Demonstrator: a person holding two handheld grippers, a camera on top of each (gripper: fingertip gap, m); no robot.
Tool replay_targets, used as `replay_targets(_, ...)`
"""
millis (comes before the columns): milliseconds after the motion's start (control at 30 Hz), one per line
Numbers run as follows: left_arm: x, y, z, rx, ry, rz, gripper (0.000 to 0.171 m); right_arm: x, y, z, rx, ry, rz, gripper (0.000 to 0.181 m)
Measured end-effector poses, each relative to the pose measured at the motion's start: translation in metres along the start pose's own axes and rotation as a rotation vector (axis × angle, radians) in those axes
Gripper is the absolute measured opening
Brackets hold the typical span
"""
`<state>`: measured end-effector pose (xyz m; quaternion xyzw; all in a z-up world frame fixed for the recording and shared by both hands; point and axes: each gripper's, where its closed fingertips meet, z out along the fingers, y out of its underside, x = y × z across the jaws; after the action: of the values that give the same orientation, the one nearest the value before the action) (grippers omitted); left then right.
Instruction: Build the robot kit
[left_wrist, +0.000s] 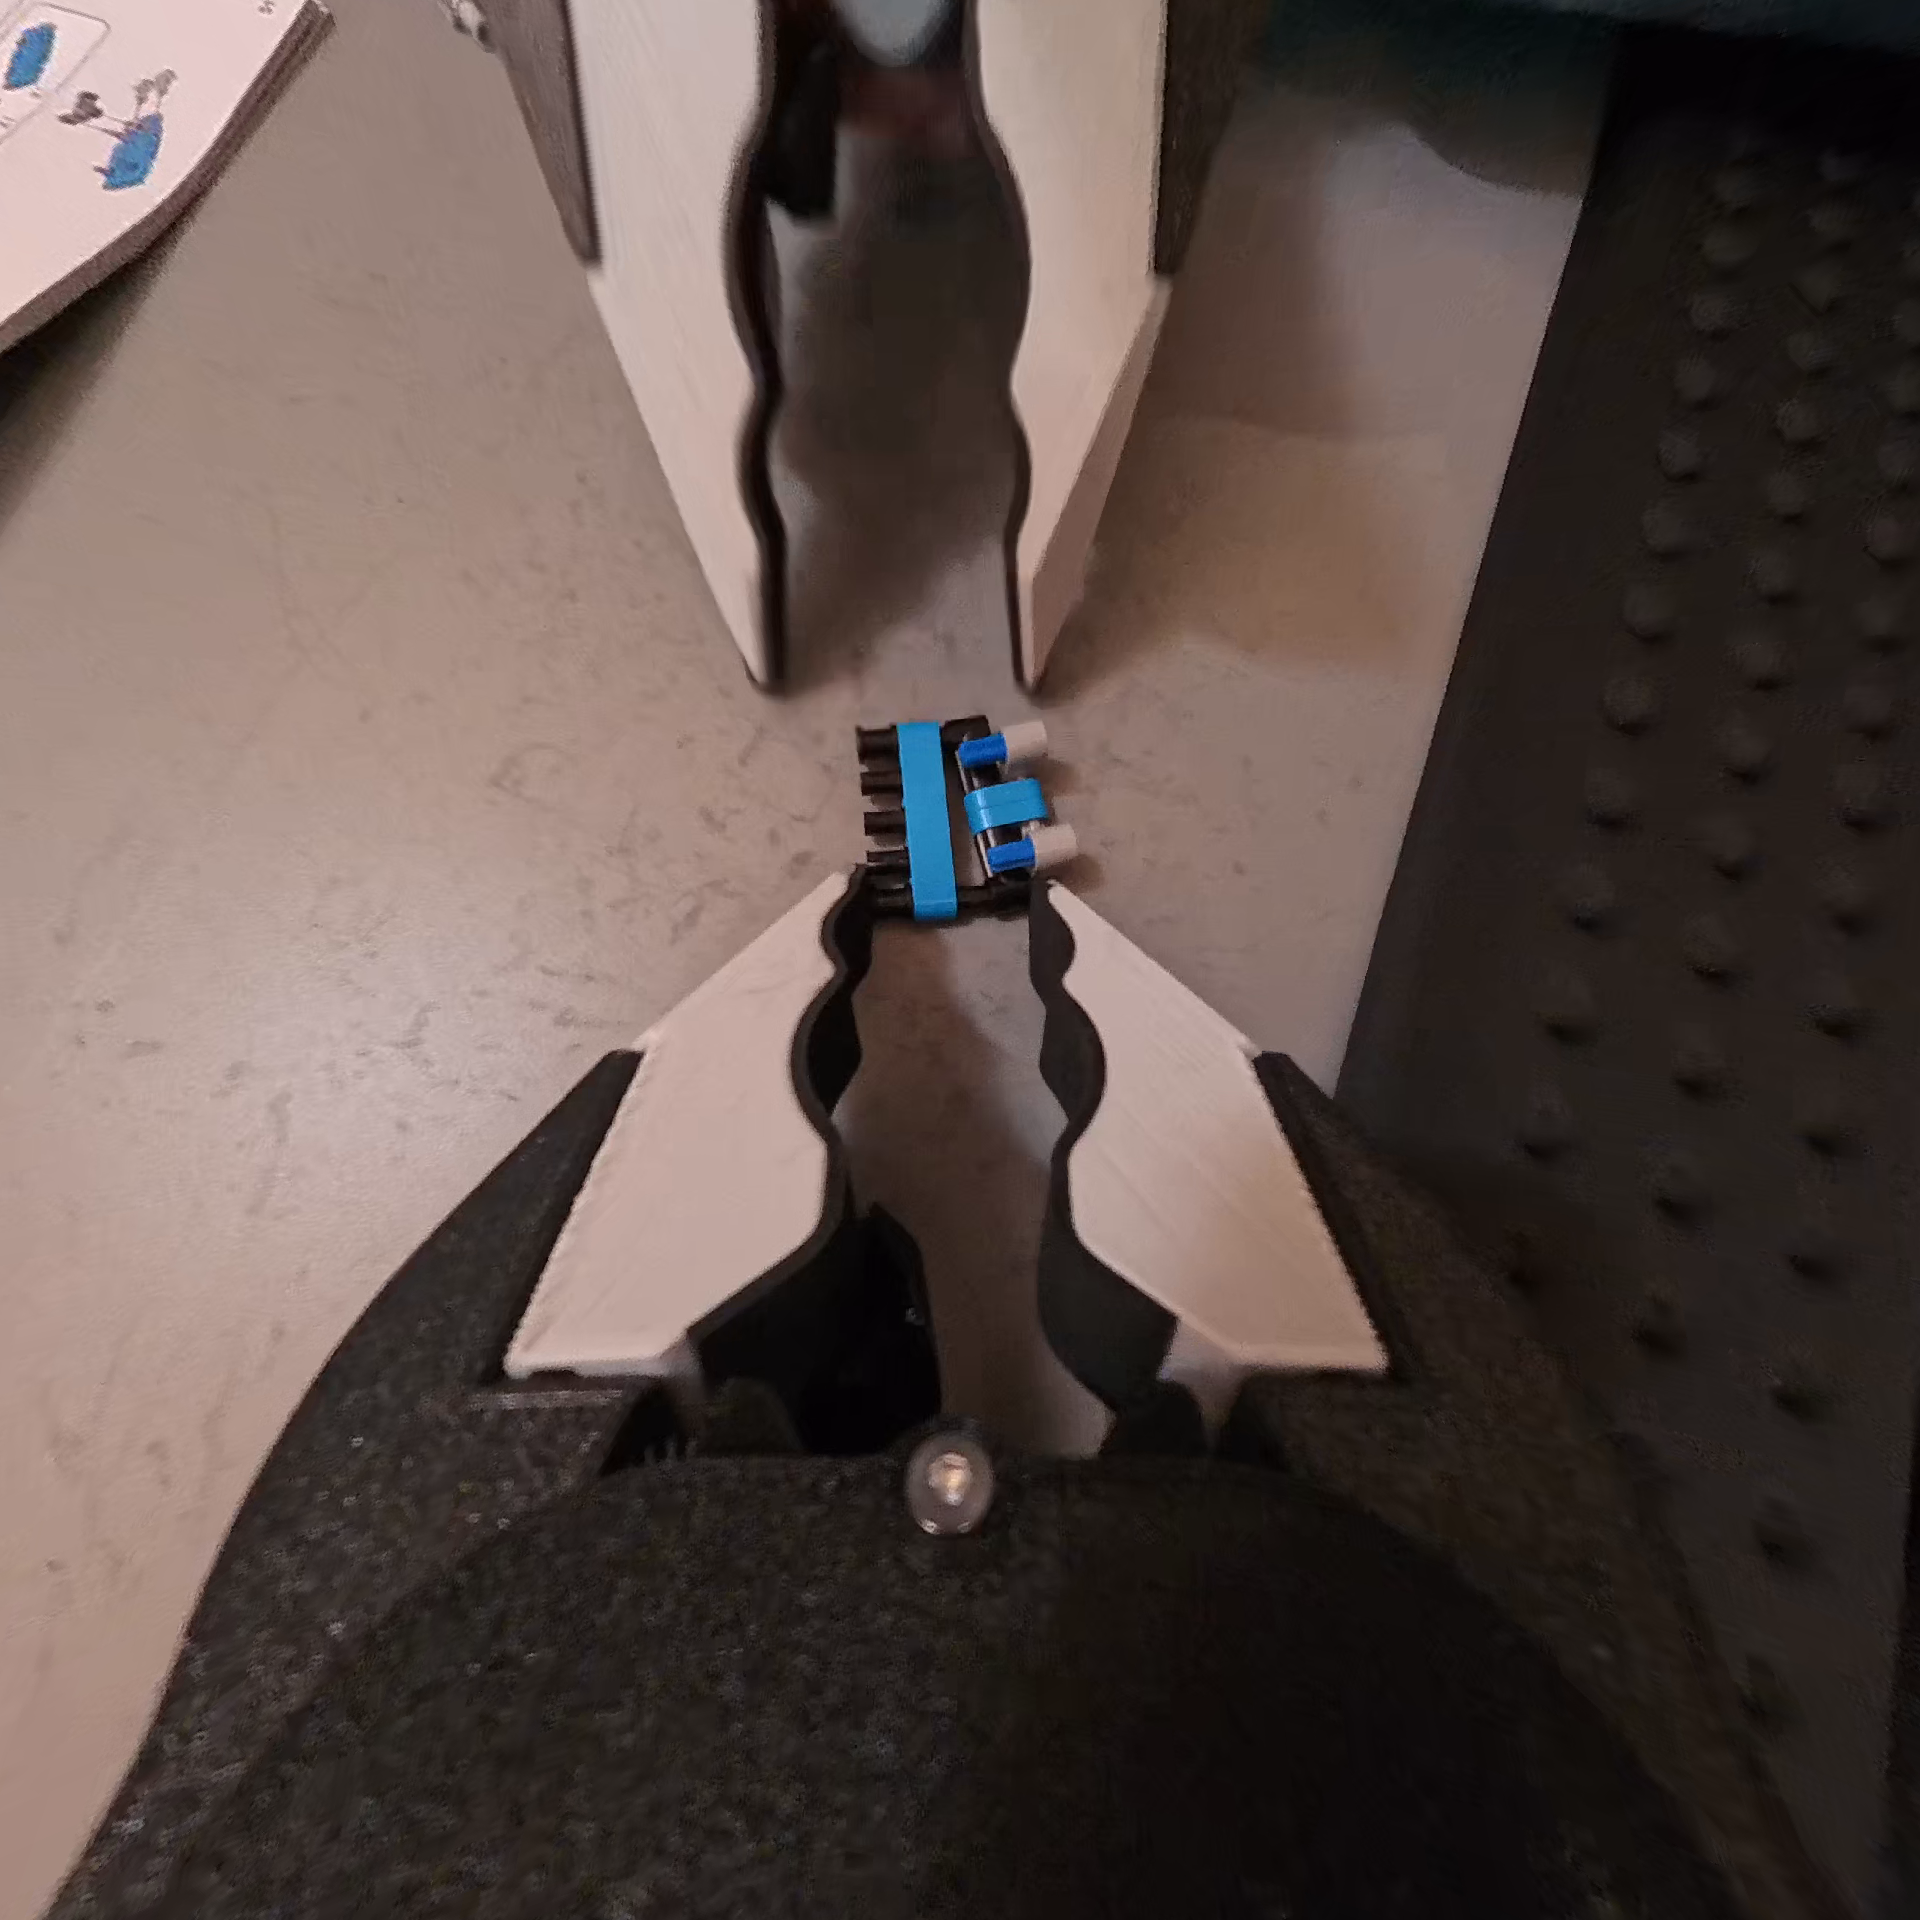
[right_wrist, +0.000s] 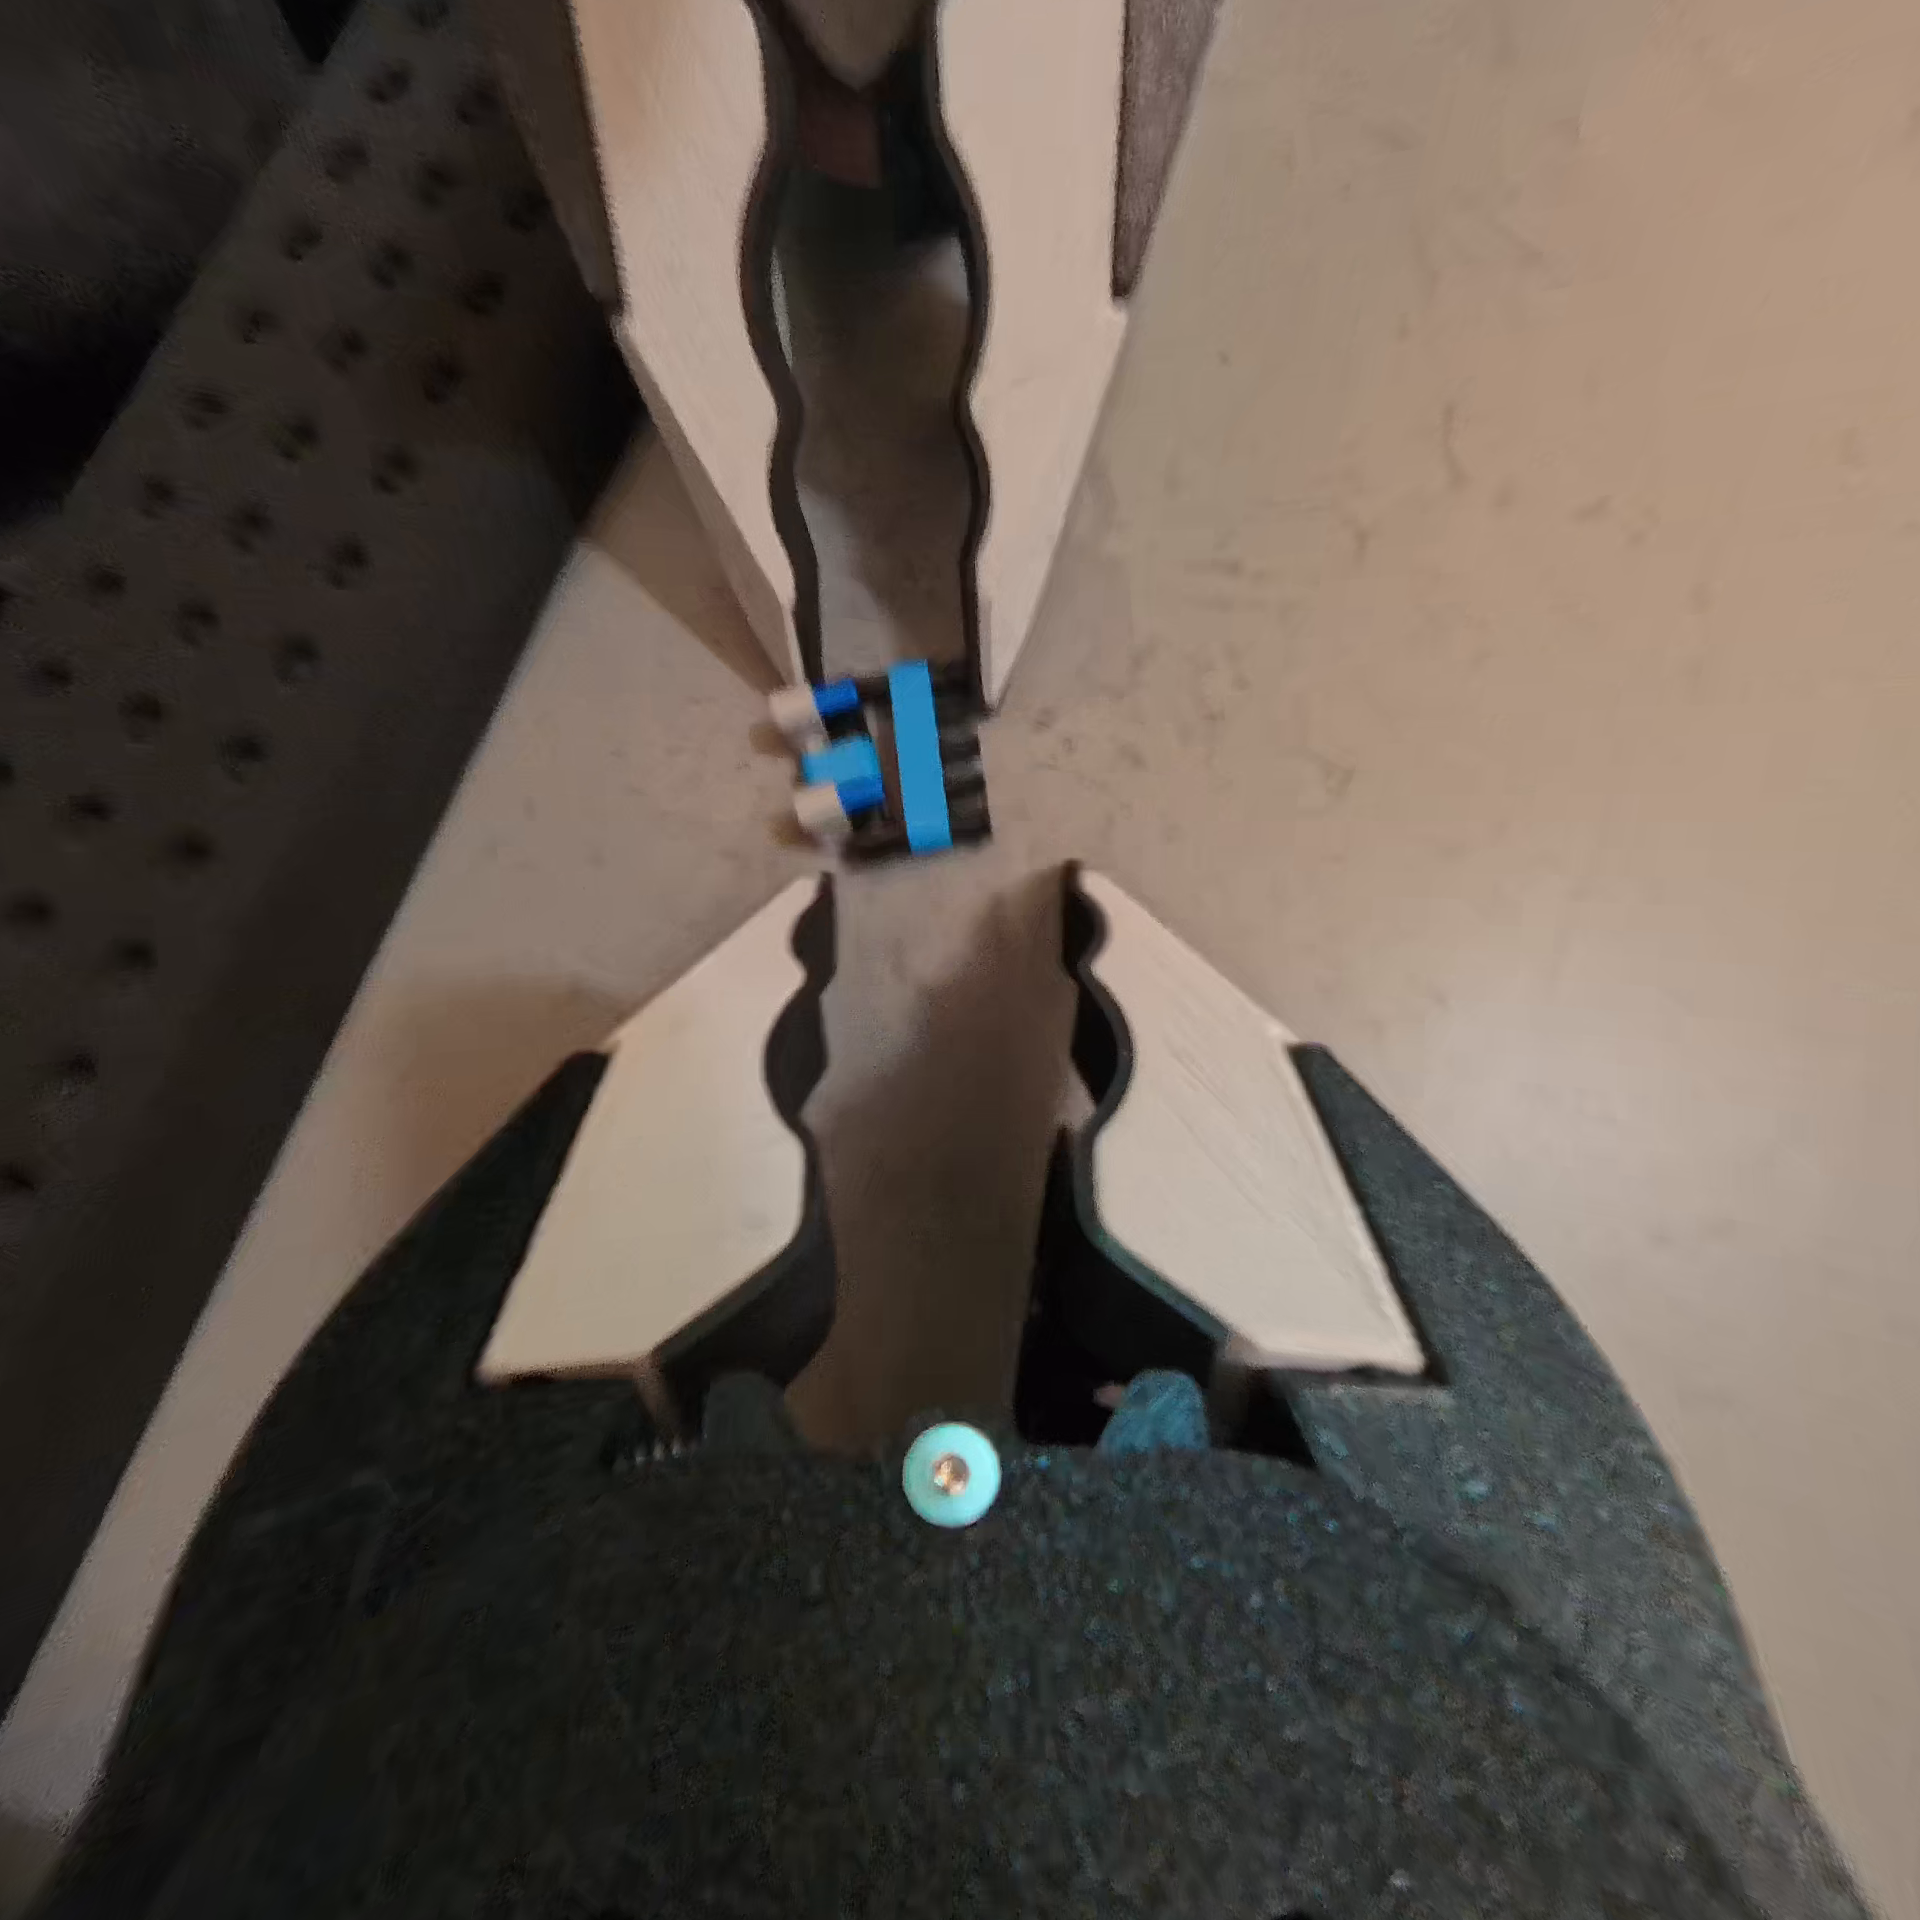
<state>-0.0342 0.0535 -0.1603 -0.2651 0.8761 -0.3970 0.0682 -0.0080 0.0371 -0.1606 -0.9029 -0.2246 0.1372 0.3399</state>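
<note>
Blue-black brick assembly (left_wrist: 940, 821) between tools

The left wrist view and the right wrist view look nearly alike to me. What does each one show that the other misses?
Only the left wrist view shows the printed booklet lying on the table. Only the right wrist view shows the right gripper from behind, open, just short of the brick assembly. Both show that blue and black assembly, the left gripper closed on one end of it, and the dark studded mat alongside.
</note>
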Motion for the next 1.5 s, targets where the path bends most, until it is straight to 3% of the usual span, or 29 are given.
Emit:
replay_targets(67, 0.0, 0.0, 0.0, 0.001, -0.005, 0.005, 0.029, 0.004, 0.001, -0.021, 0.006, 0.031, -0.009, 0.045)
replay_targets(133, 0.0, -0.001, 0.001, 0.002, -0.009, 0.007, 0.029, -0.016, -0.031, -0.027, 0.197, -0.082, 0.01, 0.05)
replay_targets(233, 0.002, -0.002, 0.003, 0.002, -0.016, 0.027, 0.03, -0.013, -0.028, 0.009, 0.085, 0.031, -0.069, 0.052)
replay_targets(300, 0.003, -0.002, 0.003, 0.002, -0.015, 0.028, 0.03, -0.014, -0.023, 0.023, 0.048, 0.07, -0.129, 0.045)
replay_targets(900, 0.003, -0.004, 0.004, 0.009, -0.03, 0.009, 0.028, -0.015, -0.019, 0.023, 0.054, 0.085, -0.049, 0.037)
replay_targets(1033, 0.007, -0.004, 0.005, 0.009, -0.014, 0.081, 0.03, -0.017, -0.019, 0.02, 0.078, 0.002, 0.012, 0.04)
replay_targets(1200, 0.007, -0.023, -0.005, 0.134, -0.159, 0.375, 0.034, -0.025, -0.027, -0.008, 0.173, -0.36, 0.403, 0.039)
replay_targets(1300, 0.015, -0.037, -0.01, 0.213, -0.214, 0.489, 0.034, -0.021, -0.04, -0.019, 0.281, -0.487, 0.516, 0.039)
replay_targets(1367, 0.008, -0.036, -0.009, 0.192, -0.248, 0.484, 0.024, -0.027, -0.047, -0.019, 0.299, -0.592, 0.586, 0.039)
replay_targets(1400, 0.009, -0.036, -0.01, 0.193, -0.23, 0.469, 0.008, -0.027, -0.049, -0.016, 0.299, -0.593, 0.598, 0.038)
replay_targets(1467, 0.01, -0.034, -0.011, 0.197, -0.159, 0.401, 0.007, -0.029, -0.056, -0.013, 0.331, -0.589, 0.601, 0.033)
replay_targets(1500, 0.01, -0.034, -0.013, 0.211, -0.114, 0.347, 0.007, -0.025, -0.06, -0.013, 0.353, -0.559, 0.608, 0.04)
